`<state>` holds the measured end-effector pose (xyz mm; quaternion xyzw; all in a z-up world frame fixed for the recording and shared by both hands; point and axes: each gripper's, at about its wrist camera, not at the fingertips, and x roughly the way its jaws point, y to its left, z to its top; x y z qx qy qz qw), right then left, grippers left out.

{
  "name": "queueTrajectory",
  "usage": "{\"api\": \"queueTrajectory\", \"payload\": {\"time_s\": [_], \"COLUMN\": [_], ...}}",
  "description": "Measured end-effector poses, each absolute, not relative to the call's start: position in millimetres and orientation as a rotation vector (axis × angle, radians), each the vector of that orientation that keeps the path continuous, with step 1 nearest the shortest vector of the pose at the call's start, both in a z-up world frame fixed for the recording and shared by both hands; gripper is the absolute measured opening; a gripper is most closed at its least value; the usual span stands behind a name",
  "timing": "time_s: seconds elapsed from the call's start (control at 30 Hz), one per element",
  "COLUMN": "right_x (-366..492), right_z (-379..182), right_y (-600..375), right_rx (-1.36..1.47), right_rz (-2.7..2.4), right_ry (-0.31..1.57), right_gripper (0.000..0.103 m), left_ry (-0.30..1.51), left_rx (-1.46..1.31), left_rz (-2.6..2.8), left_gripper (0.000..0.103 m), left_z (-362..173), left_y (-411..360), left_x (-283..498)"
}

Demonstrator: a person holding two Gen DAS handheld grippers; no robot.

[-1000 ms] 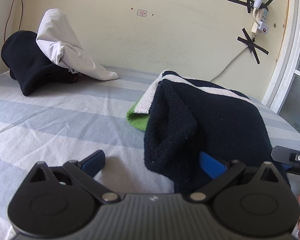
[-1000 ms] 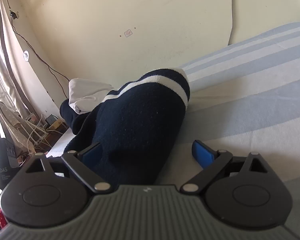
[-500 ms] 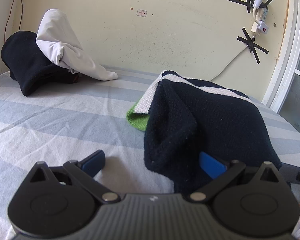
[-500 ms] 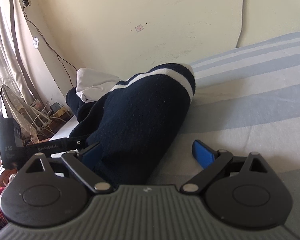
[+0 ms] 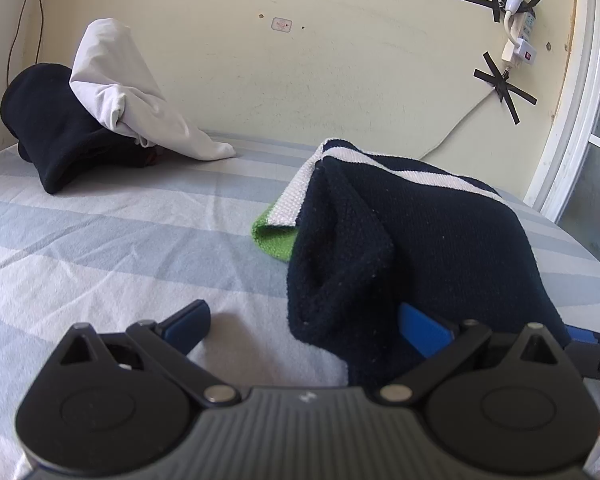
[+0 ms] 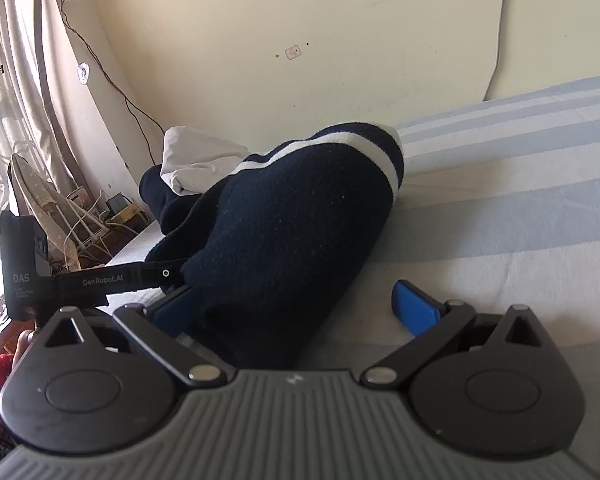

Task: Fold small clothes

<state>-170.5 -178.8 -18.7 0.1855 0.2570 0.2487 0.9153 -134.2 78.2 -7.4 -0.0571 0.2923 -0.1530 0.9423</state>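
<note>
One knitted garment (image 5: pixel 412 240) fills the centre-right of our left wrist view: a dark navy piece of coarse, nubbly knit, crossed by a white band near its far edge and showing a bright green patch (image 5: pixel 274 240) at its lower left corner. It lies bunched on the bed (image 5: pixel 120 240), folded into a deep crease, with its near hem drooping towards us. In the right wrist view the same garment (image 6: pixel 292 232) rises as a rounded dark hump at the frame's centre, and there we count two white stripes curving over its top. Our left gripper (image 5: pixel 304 326) has its two blue-padded fingers spread wide; the right-hand finger (image 5: pixel 424 330) is tucked against the navy knit, the left-hand one sits over bare sheet, and nothing is clamped. Our right gripper (image 6: pixel 300 304) is likewise spread, its left-hand finger (image 6: pixel 172 308) partly buried under the garment's edge and the other over the sheet. The sheet is smooth cotton in broad pale blue and white stripes. At the upper left of the left wrist view sits a pile of two more clothes: a black fleece-like piece (image 5: pixel 48 128) with a smooth white cloth (image 5: pixel 120 92) draped over it.
</note>
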Motion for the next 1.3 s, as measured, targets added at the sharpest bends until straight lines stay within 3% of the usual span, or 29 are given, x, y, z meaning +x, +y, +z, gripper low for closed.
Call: {"api": "queueTrajectory", "payload": {"time_s": [1.3], "right_x": [-176.8], "right_z": [-21.0], "right_y": [-174.7], "right_rx": [0.356], "right_rz": [0.502], "right_ry": [0.495], "right_gripper": [0.103], "left_ry": [0.614], "left_rx": [-0.075], "left_rz": [-0.334], "left_gripper": [0.103], "left_z": [-6.6], "left_y": [78.7], "left_x": [-132.1]}}
